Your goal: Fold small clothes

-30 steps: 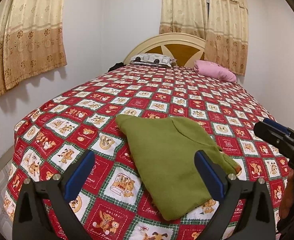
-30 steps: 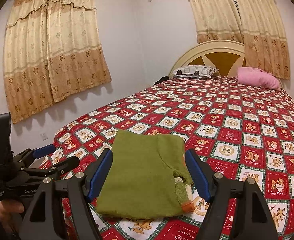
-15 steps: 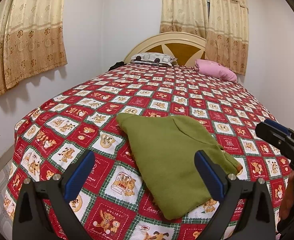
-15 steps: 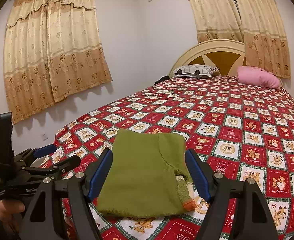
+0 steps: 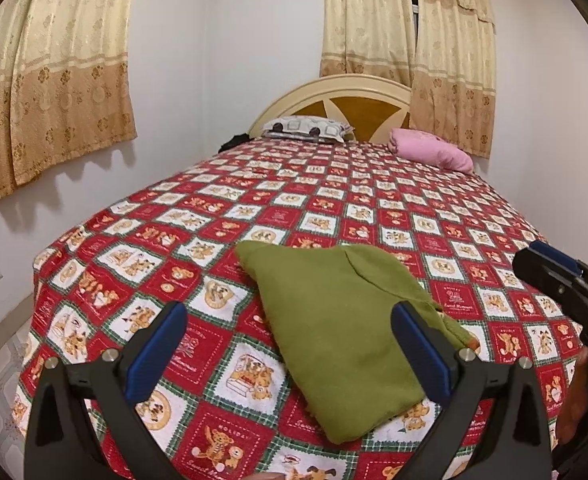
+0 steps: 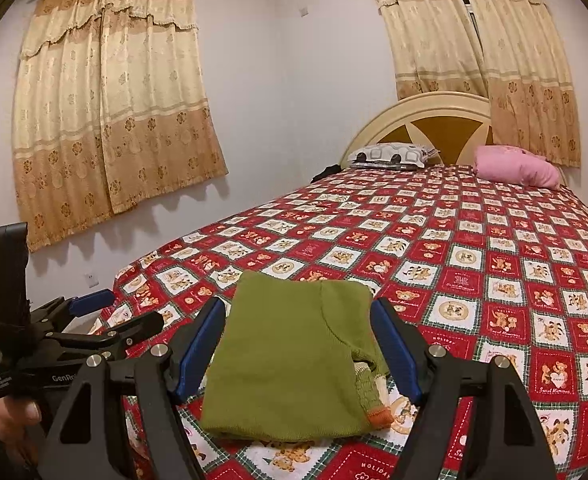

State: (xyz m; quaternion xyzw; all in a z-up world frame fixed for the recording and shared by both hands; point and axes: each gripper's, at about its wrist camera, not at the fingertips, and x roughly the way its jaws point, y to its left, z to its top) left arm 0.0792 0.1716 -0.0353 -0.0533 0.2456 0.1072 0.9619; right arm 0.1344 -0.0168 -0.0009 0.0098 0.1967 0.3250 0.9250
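Curtains (image 6: 110,120) hang at the upper left of the right wrist view against a white wall; to the right a bed fills the middle under a red bedspread (image 6: 473,248) patterned with teddy-bear squares. At the upper right a cream headboard (image 6: 433,116) rises behind a grey patterned pillow (image 6: 389,156) and a pink pillow (image 6: 513,166).

The folded green sweater (image 6: 290,352) lies flat on the bedspread near the foot of the bed, in the lower middle of both views. In the right wrist view its long axis runs up the frame, toward the headboard; an orange cuff (image 6: 379,416) sticks out at its lower right corner. In the left wrist view the sweater (image 5: 341,328) slants from upper left to lower right.

The left gripper (image 5: 290,352) is spread wide and grasps nothing, its blue pads above the bedspread. The right gripper (image 6: 297,352) is likewise released and bare, one pad in front of each side edge of the sweater; contact cannot be told.
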